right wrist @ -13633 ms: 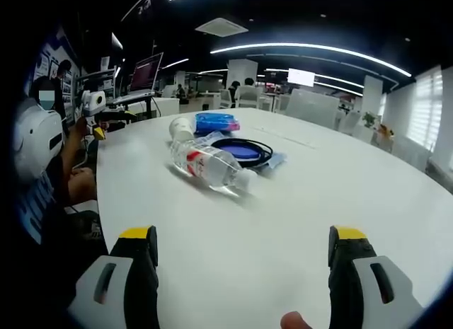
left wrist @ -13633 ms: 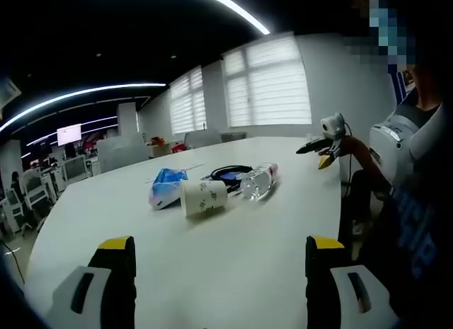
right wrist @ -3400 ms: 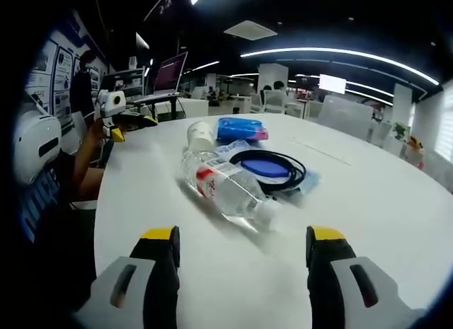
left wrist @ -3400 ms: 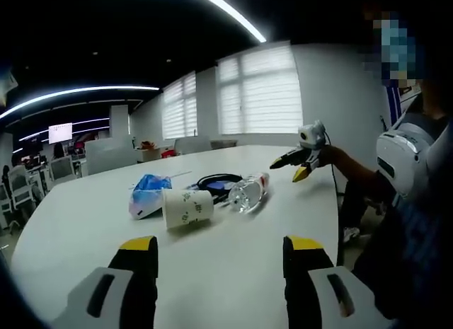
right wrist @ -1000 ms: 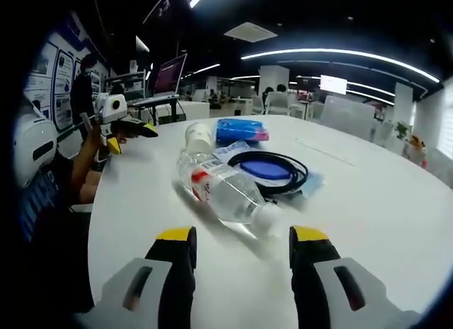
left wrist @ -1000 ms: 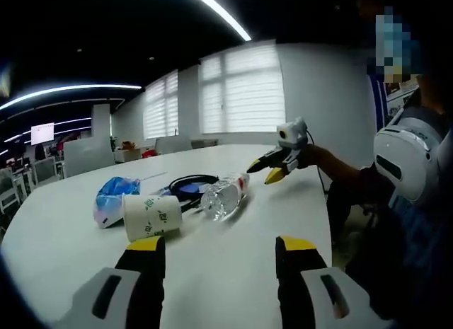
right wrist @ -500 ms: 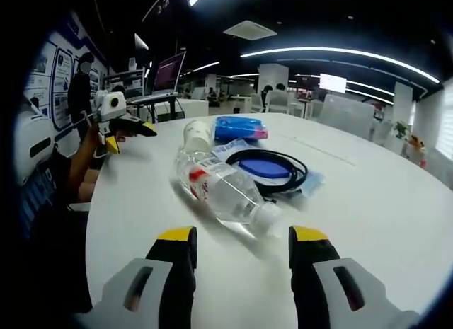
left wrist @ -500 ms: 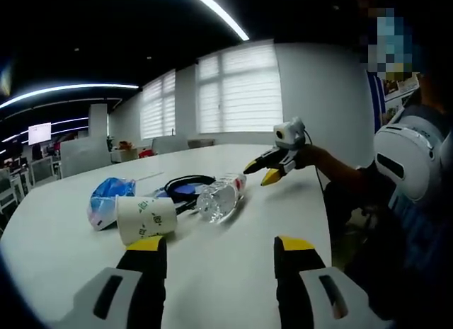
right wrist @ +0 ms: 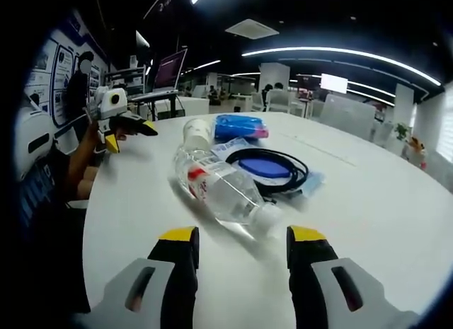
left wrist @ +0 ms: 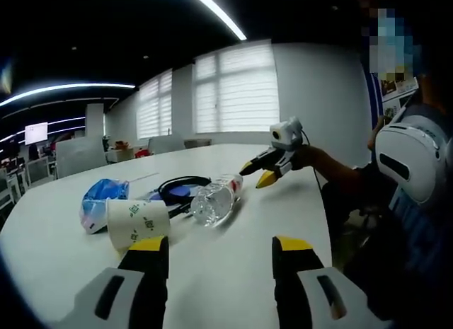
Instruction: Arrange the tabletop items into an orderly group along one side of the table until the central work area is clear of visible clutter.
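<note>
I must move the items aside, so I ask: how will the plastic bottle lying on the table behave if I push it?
The plastic bottle lies on its side on the smooth table, so it will probably roll. It looks clear and possibly empty, so likely light and easily dented.

Both views are fairly bright on the white table (left wrist: 233, 237) and dim toward the ceiling. Long ceiling light strips (right wrist: 340, 54) glow and bend into arcs under the fisheye distortion. In the left gripper view, daylight comes through blinded windows (left wrist: 237, 95) ahead of the jaws and washes them out. The plastic bottle (right wrist: 219, 191) just beyond the right jaws carries small glints and casts a soft shadow. Far desks look hazy, perhaps out of focus.
</note>
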Demonstrator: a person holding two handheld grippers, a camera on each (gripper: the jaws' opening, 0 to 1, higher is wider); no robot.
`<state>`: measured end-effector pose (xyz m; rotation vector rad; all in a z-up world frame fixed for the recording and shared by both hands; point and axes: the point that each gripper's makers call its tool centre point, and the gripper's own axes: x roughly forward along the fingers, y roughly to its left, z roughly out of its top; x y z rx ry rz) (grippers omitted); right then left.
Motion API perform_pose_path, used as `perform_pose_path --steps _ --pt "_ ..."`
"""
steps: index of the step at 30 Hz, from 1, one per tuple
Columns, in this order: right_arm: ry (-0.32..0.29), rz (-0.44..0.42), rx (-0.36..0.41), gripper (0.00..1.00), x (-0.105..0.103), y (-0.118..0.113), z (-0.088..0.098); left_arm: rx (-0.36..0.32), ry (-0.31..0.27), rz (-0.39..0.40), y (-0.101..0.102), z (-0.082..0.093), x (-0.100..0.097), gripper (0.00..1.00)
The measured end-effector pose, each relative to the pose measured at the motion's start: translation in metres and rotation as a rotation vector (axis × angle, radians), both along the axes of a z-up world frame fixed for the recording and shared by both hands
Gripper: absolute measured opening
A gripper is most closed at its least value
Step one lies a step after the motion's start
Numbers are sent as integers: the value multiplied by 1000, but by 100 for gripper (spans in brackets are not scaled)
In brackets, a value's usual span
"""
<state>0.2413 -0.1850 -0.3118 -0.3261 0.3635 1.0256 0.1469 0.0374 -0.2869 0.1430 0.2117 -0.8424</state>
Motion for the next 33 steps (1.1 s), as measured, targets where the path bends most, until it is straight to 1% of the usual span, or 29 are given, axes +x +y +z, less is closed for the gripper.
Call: perform_pose_path --steps 7,18,27,33 --pt "-2 0 -4 44 0 0 -1 -10 -1 -1 -3 0 2 57" --pt "-4 -2 -4 42 2 -1 -2 -12 3 -10 -13 -3 6 55" --pt "-9 -2 -8 41 4 -1 -3 -3 10 -24 -19 -7 8 55" --pt "-9 6 -26 39 5 0 -6 -10 11 -28 -24 -8 9 54"
